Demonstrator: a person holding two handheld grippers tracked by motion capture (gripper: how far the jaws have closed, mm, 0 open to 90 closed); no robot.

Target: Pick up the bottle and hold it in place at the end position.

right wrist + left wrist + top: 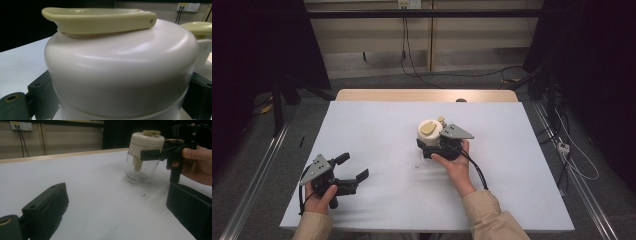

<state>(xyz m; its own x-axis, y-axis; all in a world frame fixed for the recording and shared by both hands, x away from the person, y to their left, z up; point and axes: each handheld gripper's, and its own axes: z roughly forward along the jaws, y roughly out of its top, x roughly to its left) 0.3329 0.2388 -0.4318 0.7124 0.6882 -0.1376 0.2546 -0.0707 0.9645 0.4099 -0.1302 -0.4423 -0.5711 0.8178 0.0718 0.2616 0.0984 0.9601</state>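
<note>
Grip matters here: your right tool (438,145) clamps the jar (143,168) by its cream lid (147,141), steadying it mid-worktop (377,125); your left tool (348,169) waits spread open, near the front edge.

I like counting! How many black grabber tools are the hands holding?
2. The left black two-jaw gripper is near the table's front left, jaws apart. The right black two-jaw gripper clamps the cream-lidded clear glass jar mid-table.
</note>
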